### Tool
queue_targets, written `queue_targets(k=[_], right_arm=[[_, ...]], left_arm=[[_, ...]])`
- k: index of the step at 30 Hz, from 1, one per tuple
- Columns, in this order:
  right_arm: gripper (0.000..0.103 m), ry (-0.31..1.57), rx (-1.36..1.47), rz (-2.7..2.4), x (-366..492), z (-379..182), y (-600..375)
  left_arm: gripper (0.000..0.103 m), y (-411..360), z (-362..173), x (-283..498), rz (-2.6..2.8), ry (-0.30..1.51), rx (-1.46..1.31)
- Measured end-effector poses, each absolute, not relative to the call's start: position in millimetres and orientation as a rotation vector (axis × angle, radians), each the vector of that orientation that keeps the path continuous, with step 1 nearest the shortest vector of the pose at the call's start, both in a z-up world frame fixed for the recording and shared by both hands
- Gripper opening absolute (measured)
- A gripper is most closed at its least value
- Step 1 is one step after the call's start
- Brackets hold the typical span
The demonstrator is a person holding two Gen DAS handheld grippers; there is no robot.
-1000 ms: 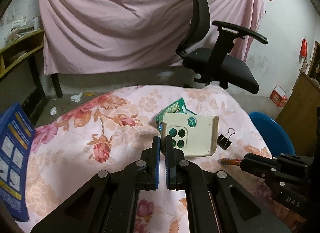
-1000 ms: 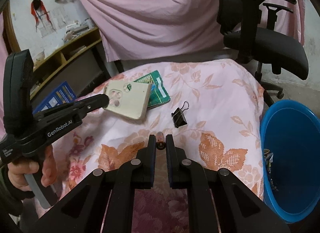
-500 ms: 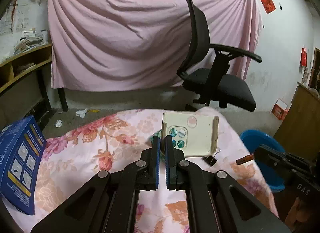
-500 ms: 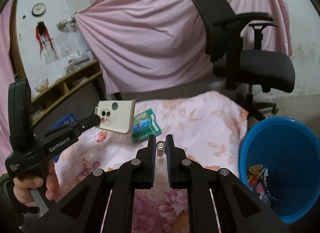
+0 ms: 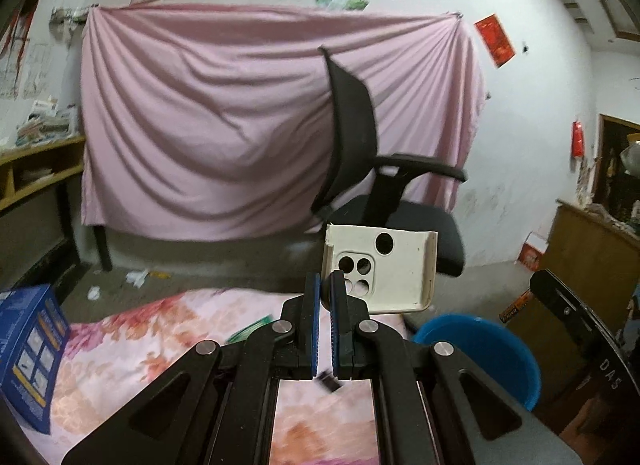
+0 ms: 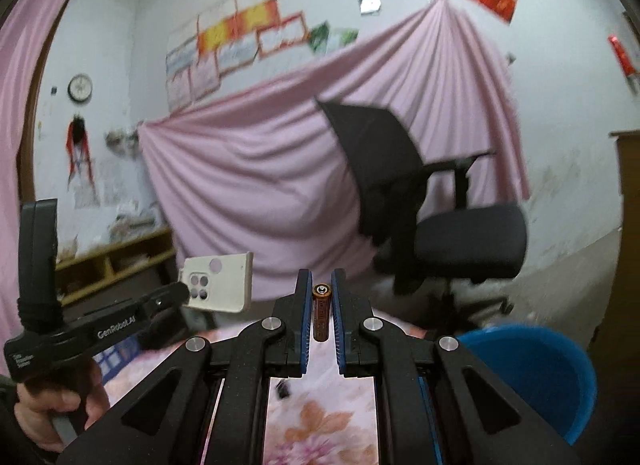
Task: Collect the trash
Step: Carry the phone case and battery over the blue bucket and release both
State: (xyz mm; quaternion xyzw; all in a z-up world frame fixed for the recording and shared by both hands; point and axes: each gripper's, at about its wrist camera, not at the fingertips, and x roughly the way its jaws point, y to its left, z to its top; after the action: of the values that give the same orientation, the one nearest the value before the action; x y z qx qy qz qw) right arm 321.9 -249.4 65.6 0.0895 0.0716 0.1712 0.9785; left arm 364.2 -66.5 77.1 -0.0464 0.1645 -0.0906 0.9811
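Note:
My left gripper point(image 5: 325, 285) is shut on the corner of a cream phone case point(image 5: 392, 271) and holds it high above the floral cloth; the case also shows in the right wrist view point(image 6: 224, 283). My right gripper point(image 6: 322, 285) is shut on a small brown battery point(image 6: 322, 311), held lengthwise between the pads, raised above the table. The blue bin point(image 6: 532, 369) stands low at the right, below and right of the right gripper; it also shows in the left wrist view point(image 5: 480, 349).
A black binder clip point(image 5: 329, 380) and a green packet point(image 5: 250, 329) lie on the floral cloth point(image 5: 132, 329). A blue box point(image 5: 28, 349) stands at the left edge. A black office chair point(image 5: 384, 201) stands behind the table before a pink drape.
Both grippers have risen well above the table, the left carrying the phone case and the right the battery. The views now tilt up toward the wall and chair.

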Motion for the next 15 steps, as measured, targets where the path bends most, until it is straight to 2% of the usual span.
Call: queue_targets(k=[5, 15], right_arm=[[0.008, 0.085, 0.211, 0.261, 317.5, 69.8, -275.8], [0.008, 0.100, 0.268, 0.113, 317.4, 62.8, -335.8]], left_arm=[[0.003, -106.4, 87.7, 365.6, -0.246, 0.303, -0.073], [0.003, -175.6, 80.1, 376.5, -0.347, 0.288, -0.042]])
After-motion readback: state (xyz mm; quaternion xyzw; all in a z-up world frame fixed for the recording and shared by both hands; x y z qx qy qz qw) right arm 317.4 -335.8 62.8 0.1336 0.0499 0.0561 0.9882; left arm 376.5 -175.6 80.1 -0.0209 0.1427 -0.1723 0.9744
